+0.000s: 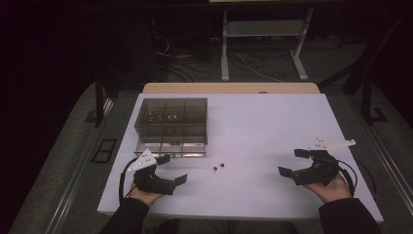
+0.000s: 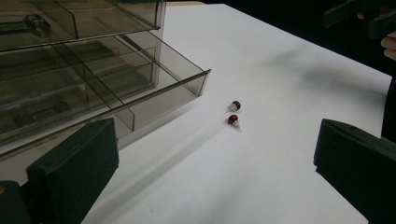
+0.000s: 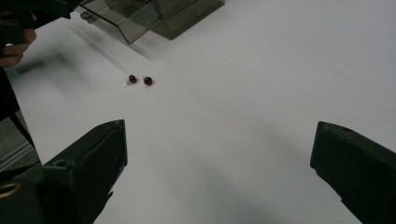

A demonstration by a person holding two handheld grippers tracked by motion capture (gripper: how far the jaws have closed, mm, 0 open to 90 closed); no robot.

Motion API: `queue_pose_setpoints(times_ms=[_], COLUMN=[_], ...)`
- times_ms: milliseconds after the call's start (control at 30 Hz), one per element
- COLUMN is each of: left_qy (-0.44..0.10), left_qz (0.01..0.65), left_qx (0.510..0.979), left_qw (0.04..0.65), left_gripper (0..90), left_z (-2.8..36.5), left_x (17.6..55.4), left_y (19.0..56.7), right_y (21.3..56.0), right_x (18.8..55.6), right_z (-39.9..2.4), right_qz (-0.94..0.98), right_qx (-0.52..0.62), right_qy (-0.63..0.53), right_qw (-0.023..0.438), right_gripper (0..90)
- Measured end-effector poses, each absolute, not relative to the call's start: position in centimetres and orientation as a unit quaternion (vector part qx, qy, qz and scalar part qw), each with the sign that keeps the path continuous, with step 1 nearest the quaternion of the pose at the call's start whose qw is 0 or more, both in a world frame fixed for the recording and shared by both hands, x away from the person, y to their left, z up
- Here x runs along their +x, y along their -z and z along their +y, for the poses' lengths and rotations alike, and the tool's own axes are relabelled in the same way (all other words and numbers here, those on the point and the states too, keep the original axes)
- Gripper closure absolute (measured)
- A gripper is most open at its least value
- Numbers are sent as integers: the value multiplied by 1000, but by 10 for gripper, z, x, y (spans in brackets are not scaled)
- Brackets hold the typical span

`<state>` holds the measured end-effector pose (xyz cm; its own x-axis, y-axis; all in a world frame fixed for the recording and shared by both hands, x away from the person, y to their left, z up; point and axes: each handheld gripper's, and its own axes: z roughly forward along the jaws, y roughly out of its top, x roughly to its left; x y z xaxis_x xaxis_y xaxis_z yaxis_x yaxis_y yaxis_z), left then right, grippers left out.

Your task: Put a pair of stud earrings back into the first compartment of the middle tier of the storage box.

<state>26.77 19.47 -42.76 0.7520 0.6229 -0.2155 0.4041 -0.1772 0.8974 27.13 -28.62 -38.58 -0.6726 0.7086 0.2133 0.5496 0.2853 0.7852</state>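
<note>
The left gripper (image 1: 173, 168) rested near the front left corner of the white table (image 1: 272, 126), its jaws spread wide with nothing between them, and the right gripper (image 1: 292, 163) lay toward the front right corner in the same manner, jaws apart and empty. Both hands seemed parked low at the front edge, each gripper angled inward toward the middle of the table, which I judged to be a ready stance for reaching the two small dark red earrings (image 1: 218, 167). These lay side by side on the bare table a little in front of the smoky clear drawer box (image 1: 171, 126), closer to the left gripper than to the right, and well apart from both. In the left gripper view the earrings (image 2: 233, 113) showed as round red beads with short metal posts, just off the corner of the pulled-out drawer (image 2: 140, 88). That drawer stood open toward the front edge, its divided compartments exposed, probably so the pieces could be dropped in without further handling. The box sat toward the back left part of the table, leaving the centre free for picking.
</note>
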Motion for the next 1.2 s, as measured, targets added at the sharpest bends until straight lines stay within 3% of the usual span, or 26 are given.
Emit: queue_pose_setpoints(times_ms=[700, 1200], left_qy=[-92, -90], left_qz=[339, 340], left_qx=[760, 757], left_qw=[546, 551], left_gripper=[0, 0], left_z=[195, 197], left_x=[267, 267], left_y=[427, 427], right_y=[355, 355], right_x=[298, 313], right_z=[-242, -210], right_qz=[828, 850], right_qx=[343, 315], right_qy=[-438, -419], right_qw=[72, 57], right_gripper=[32, 32])
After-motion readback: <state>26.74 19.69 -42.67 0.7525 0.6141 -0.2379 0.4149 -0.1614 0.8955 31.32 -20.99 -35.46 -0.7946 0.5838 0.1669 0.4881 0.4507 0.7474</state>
